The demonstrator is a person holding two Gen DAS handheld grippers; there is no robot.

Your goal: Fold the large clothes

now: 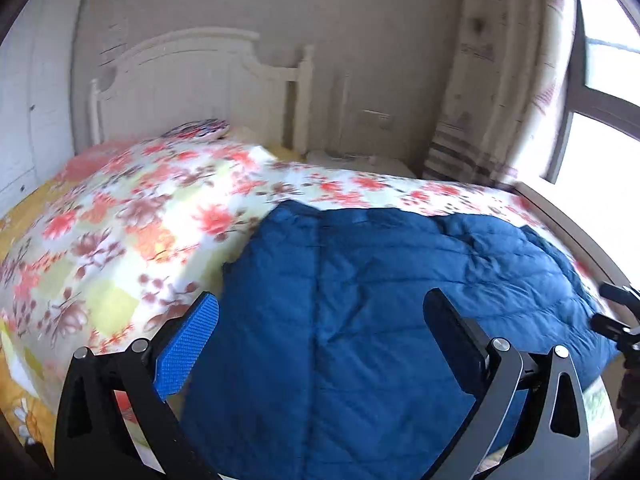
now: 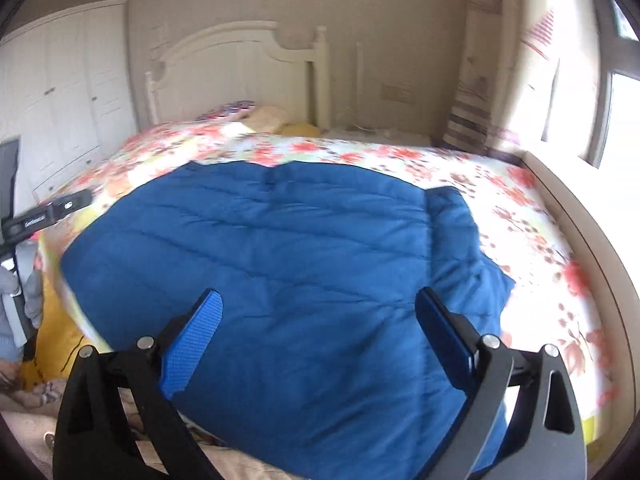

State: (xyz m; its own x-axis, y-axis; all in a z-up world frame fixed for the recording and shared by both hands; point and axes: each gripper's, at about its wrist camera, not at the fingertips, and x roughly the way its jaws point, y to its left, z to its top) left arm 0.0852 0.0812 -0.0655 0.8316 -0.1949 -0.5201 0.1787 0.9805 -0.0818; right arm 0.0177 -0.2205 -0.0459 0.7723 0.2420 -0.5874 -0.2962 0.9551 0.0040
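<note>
A large blue quilted jacket [image 1: 400, 300] lies flat on the floral bedspread [image 1: 120, 220], near the bed's front edge. In the right wrist view the same jacket [image 2: 260, 248] shows a sleeve [image 2: 460, 240] folded along its right side. My left gripper [image 1: 320, 314] hovers above the jacket's left part, open, with nothing between its blue pads [image 1: 188, 344]. Over the jacket's front middle my right gripper [image 2: 318, 306] is also open and empty. The right gripper [image 1: 616, 316] shows at the right edge of the left wrist view. The left gripper [image 2: 52, 212] shows at the left edge of the right wrist view.
A white headboard [image 2: 240, 64] and a patterned pillow [image 1: 200, 129] stand at the far end of the bed. White wardrobe doors [image 2: 60, 100] line the left wall. A bright window [image 2: 624, 112], a curtain [image 2: 476, 80] and a pale ledge [image 2: 580, 216] run along the right side.
</note>
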